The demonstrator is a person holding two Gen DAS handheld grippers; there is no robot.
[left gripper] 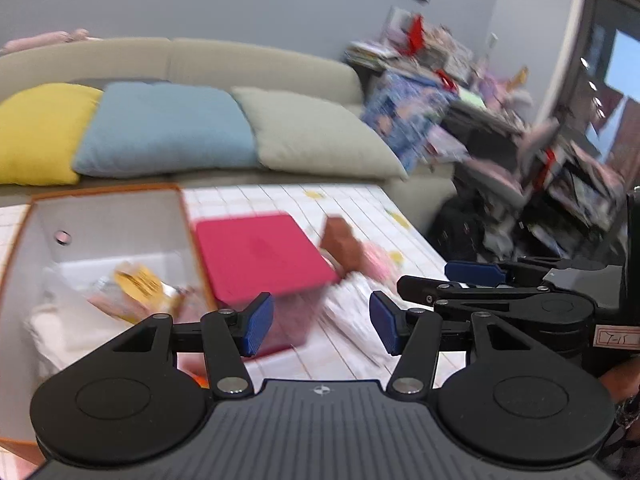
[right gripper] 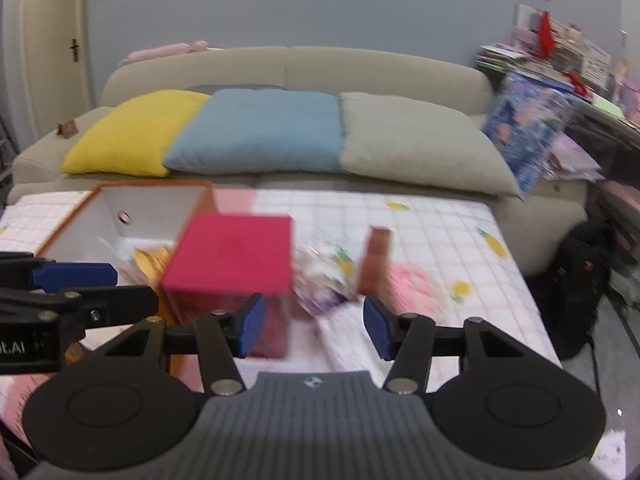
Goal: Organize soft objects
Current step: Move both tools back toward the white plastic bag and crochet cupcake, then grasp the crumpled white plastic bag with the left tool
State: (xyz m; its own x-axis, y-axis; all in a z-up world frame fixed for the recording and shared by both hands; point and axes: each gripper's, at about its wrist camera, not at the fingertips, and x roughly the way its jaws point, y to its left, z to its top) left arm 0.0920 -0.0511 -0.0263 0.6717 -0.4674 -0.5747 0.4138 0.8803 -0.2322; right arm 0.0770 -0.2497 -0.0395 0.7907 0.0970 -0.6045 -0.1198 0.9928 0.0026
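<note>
**Two grippers spread wide above a checked tabletop**

Two sets of blue-padded jaws, both parted wide and gripping nothing: left gripper (left gripper: 322,324) hovering over the near edge of the white checked tablecloth with yellow fruit prints (left gripper: 360,204), right gripper (right gripper: 312,328) likewise, just beside it. Between the left gripper's fingers, a blurred white crumpled soft item (left gripper: 352,312), possibly cloth or paper, lying flat on the cloth. Directly behind, a magenta square-lidded box (left gripper: 260,252), touching the orange-edged white open box (left gripper: 108,232) on its left side. Inside that open box, a yellow packet (left gripper: 140,284) among pale soft pieces. Right of the magenta lid, an upright brown block (right gripper: 376,260) with a pink fluffy soft object (right gripper: 412,284) at its foot, and a purple-and-white crinkled bundle (right gripper: 324,280) near the lid's corner. Farther back, a beige sofa (right gripper: 360,68) carrying yellow (right gripper: 132,140), blue (right gripper: 260,128) and grey (right gripper: 416,144) cushions in a row.
</note>
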